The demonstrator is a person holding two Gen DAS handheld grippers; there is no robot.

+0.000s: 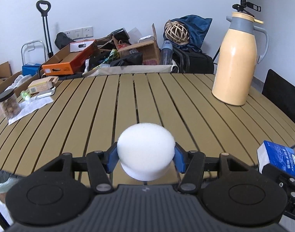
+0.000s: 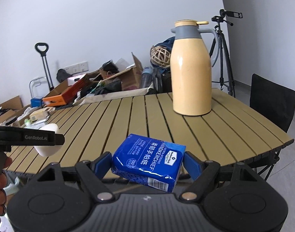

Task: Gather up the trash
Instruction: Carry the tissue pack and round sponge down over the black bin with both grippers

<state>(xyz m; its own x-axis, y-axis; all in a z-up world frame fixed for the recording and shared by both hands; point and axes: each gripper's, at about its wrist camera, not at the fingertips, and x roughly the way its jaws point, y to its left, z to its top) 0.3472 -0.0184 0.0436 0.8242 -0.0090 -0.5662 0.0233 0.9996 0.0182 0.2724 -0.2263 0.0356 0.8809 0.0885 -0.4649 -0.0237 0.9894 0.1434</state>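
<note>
Trash here looks like two items, one per gripper, both held up over the slatted table [image 1: 147,100]. From the left wrist camera: the left gripper [image 1: 146,157] has its blue pads clamped on a white foam puck [image 1: 145,150], one pad on each side of its round edge, with the puck sticking out above and below the fingers. My guess is it's super light and squishy, so it'll dent rather than slip, and gripping across the middle like this seems the right call. Further back there's a tall yellow thermos jug [image 1: 236,58] standing at the far right of the table, and a jar, some paper and small boxes at the far left edge. At the right border you can just see the blue tissue pack [image 1: 279,158] in the other gripper. From the right wrist camera: the right gripper [image 2: 147,164] is closed on that tissue pack [image 2: 149,158], pads on its two short ends, pack tilted a bit. Soft, light, glossy plastic wrap, so probably a little slippery; squeezing the ends compresses it and should hold fine. The left gripper [image 2: 50,143] with the foam puck [image 2: 48,139] shows off to the left, well apart from the pack. No bin in either view.
</note>
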